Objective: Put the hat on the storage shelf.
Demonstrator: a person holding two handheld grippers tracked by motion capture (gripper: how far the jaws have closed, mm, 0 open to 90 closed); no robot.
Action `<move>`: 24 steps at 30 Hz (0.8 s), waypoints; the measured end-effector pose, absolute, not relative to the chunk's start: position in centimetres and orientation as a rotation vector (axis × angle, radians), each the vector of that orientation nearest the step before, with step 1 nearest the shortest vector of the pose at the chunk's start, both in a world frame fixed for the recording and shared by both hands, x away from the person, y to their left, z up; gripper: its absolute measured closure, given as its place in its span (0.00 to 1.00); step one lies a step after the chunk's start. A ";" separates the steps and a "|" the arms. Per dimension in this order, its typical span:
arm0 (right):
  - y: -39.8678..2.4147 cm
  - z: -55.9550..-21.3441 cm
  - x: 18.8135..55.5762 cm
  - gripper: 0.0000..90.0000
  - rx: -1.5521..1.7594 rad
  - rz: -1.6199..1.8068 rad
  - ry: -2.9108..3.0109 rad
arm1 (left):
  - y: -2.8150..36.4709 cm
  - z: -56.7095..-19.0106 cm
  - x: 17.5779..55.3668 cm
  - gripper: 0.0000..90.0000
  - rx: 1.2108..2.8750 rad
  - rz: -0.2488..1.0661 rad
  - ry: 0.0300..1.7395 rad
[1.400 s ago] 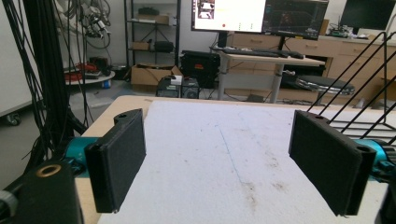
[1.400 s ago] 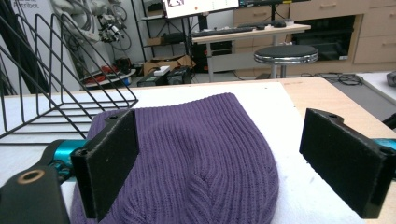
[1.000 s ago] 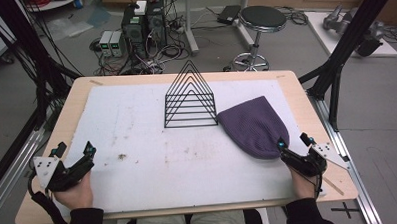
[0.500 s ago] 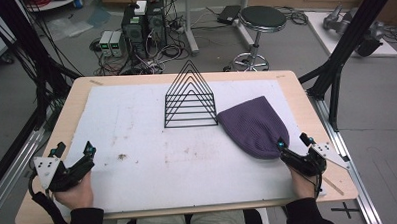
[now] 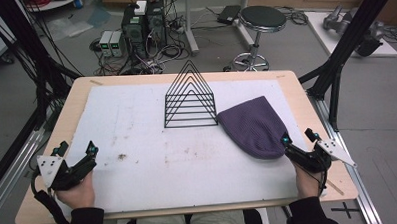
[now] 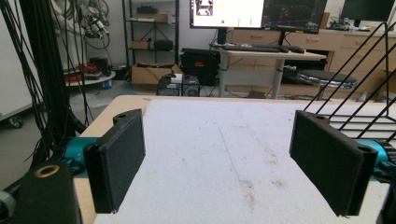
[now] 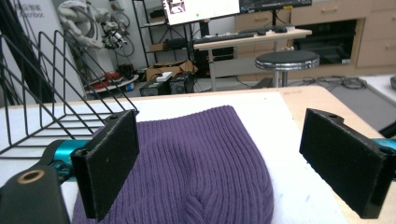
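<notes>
1. Lying flat on the white mat (image 5: 137,124) of the bench (image 5: 306,108), the purple beanie (image 5: 254,127) is seen at the right side, its rounded crown end nearest the person.
2. Right gripper (image 5: 298,137) is held at the beanie's near edge; in the right gripper view its fingers (image 7: 109,161) are spread wide with the beanie (image 7: 201,158) between them, pads not pressed on the knit.
3. Whether the finger tips touch the fabric cannot be told.
4. Left gripper (image 5: 76,148) is held low at the near left corner of the mat, well apart from the beanie; its fingers (image 6: 116,158) are open with bare mat (image 6: 224,154) between them.
5. Black wire rack (image 5: 189,100) is stood upright mid-bench, just beside the beanie's far left edge; contact cannot be confirmed.
6. Rack wires are also seen in the left gripper view (image 6: 369,88) and the right gripper view (image 7: 51,93).
</notes>
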State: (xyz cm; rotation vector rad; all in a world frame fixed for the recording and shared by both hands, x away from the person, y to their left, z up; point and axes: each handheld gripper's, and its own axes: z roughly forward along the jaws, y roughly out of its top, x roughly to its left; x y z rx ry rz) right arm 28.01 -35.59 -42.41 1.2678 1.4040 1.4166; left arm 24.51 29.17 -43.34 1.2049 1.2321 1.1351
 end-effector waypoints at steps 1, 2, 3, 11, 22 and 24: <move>-35.6 -42.3 28.0 0.12 1.250 1.406 1.416 | 29.2 -43.3 24.5 0.21 1.209 1.133 1.232; -35.5 -42.2 28.0 0.12 1.239 1.400 1.425 | 29.1 -43.3 24.5 0.21 1.210 1.131 1.232; -35.5 -42.0 28.1 0.12 1.225 1.398 1.433 | 29.1 -43.3 24.5 0.21 1.208 1.132 1.231; -36.2 -41.1 29.3 0.12 1.192 1.408 1.525 | 29.0 -43.4 24.5 0.21 1.211 1.121 1.233; -36.5 -40.8 30.8 0.12 1.177 1.398 1.654 | 29.0 -43.5 24.4 0.21 1.202 1.109 1.238; -36.4 -40.8 31.2 0.12 1.141 1.406 1.753 | 29.0 -43.5 24.4 0.21 1.203 1.106 1.237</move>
